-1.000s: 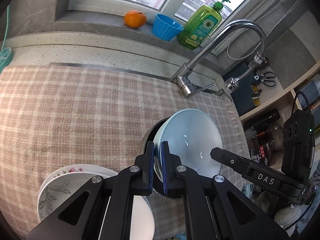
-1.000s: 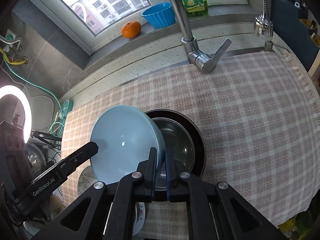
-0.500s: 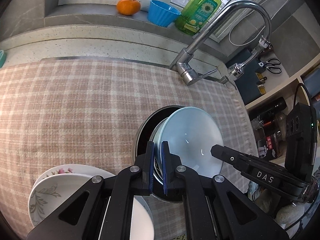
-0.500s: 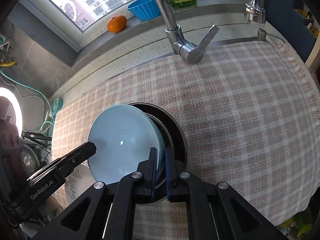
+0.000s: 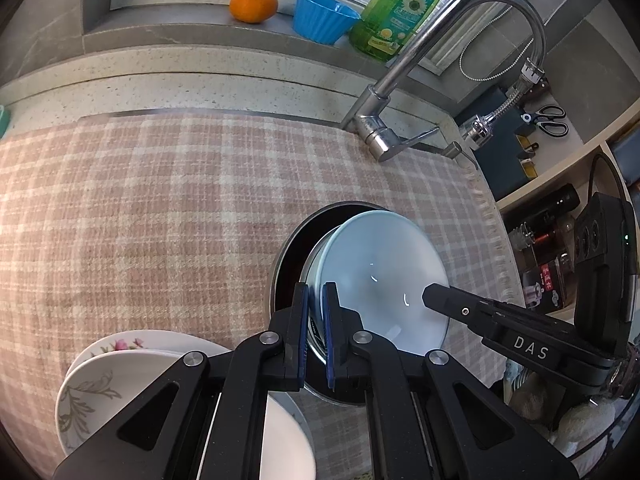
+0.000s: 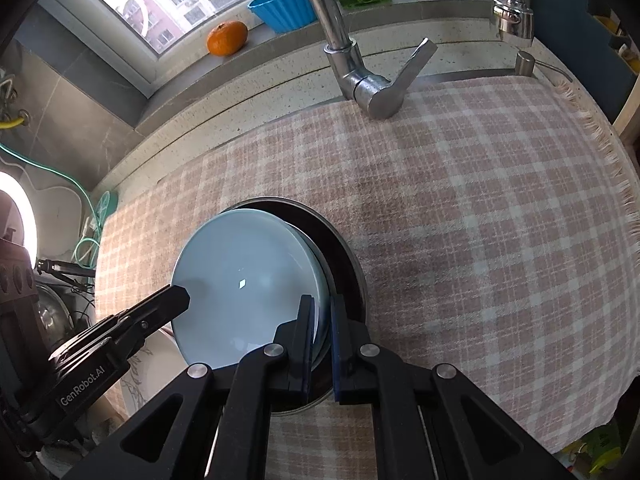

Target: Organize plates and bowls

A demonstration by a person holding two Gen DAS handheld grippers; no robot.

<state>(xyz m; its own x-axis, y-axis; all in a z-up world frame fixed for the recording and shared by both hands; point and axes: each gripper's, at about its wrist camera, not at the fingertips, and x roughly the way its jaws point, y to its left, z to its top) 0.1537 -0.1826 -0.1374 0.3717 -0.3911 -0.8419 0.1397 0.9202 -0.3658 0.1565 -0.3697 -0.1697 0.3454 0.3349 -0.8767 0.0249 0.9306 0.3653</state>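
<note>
Pale blue bowl [image 5: 384, 276] rim pinched between both grippers' fingers [image 5: 299, 320].

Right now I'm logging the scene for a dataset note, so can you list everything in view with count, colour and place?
Pale blue bowl: one, tilted over the metal bowl, gripped on both sides.
Metal bowl: one, steel with dark inside, on the cloth under the blue bowl.
Floral plates: two at least, white, stacked at the near left.
Checked cloth: one, pink and cream, covering the counter.
Faucet: one, chrome, behind the cloth.
Orange: one, on the windowsill.
Blue cup: one, on the sill beside the orange.
Soap bottle: one, green, next to the cup.
Scissors: one pair, far right.
Left gripper: black, fingers clamped on the bowl's rim.
Right gripper: black, likewise on the opposite rim.
</note>
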